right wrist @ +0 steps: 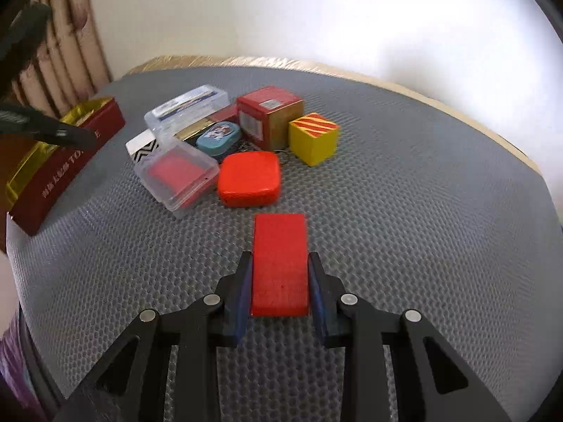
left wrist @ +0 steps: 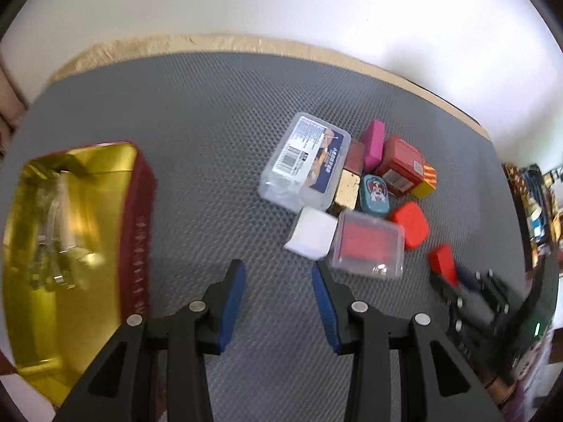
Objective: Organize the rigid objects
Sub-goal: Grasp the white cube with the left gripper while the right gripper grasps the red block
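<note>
Left wrist view: left gripper (left wrist: 278,274) hangs over the grey mat (left wrist: 197,133), jaws spread w/ nothing between them, only bare mat under the blue pads. Left of it sits an open red box (left wrist: 139,218) w/ gold lining; blurry clear item inside, can't tell what. Up & right of the gripper is the pile: large clear case (left wrist: 304,161) w/ printed label, white block (left wrist: 311,235) just beside a small clear case (left wrist: 369,242) w/ red inside, teal tin (left wrist: 373,193), gold block (left wrist: 346,188), pink block (left wrist: 373,140), red carton (left wrist: 401,158), yellow striped cube (left wrist: 425,179), rounded red box (left wrist: 411,223). Lower right, blurred: right gripper (left wrist: 454,281) w/ the red block (left wrist: 443,262) at its tips.

Right wrist view: right gripper (right wrist: 280,270) is pinching the red block (right wrist: 279,263) by its long sides, both pads pressed against it; block lies flat on the mat (right wrist: 422,211), near end between the fingers, far end pointing at the pile. Rounded red box (right wrist: 250,177) is just beyond it, apart. Behind: small clear case (right wrist: 176,174), teal tin (right wrist: 218,137), large clear case (right wrist: 186,109), red carton (right wrist: 269,116), yellow striped cube (right wrist: 313,137), white block (right wrist: 142,147) w/ zigzag print. Far left: red box (right wrist: 70,161) w/ a tip of the left gripper (right wrist: 70,135) in front of it.
</note>
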{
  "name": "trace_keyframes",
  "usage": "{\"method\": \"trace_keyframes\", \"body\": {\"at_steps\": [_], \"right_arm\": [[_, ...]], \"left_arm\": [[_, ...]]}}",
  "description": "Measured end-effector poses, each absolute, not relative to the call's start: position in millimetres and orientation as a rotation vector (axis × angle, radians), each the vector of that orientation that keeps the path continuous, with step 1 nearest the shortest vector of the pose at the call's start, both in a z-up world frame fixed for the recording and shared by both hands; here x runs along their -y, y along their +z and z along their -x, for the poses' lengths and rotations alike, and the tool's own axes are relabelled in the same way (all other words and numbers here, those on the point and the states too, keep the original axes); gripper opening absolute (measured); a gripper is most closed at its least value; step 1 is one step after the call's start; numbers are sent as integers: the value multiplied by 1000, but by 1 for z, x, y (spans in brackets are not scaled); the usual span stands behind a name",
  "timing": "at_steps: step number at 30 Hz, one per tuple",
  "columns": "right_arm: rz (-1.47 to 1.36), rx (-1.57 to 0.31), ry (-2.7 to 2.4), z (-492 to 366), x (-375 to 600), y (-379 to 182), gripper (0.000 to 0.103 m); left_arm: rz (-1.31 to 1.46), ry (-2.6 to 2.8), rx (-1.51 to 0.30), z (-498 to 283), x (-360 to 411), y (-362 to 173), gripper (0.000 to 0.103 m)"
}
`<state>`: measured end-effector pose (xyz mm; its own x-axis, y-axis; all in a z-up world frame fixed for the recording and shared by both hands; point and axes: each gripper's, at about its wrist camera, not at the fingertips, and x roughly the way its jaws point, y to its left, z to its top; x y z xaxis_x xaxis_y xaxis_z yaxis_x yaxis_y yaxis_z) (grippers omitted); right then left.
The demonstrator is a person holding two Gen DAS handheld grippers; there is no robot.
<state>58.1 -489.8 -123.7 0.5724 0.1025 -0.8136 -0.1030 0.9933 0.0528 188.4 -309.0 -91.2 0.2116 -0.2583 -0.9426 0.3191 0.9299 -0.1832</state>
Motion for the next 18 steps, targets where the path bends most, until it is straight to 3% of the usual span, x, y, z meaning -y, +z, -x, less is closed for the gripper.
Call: {"method": "trace_keyframes", "body": {"at_steps": [18], "right_arm": [[-168,-914,146,-48,519,-126,27]], "left_arm": [[-108,-562,-1372,-229,337,-116,44]]}}
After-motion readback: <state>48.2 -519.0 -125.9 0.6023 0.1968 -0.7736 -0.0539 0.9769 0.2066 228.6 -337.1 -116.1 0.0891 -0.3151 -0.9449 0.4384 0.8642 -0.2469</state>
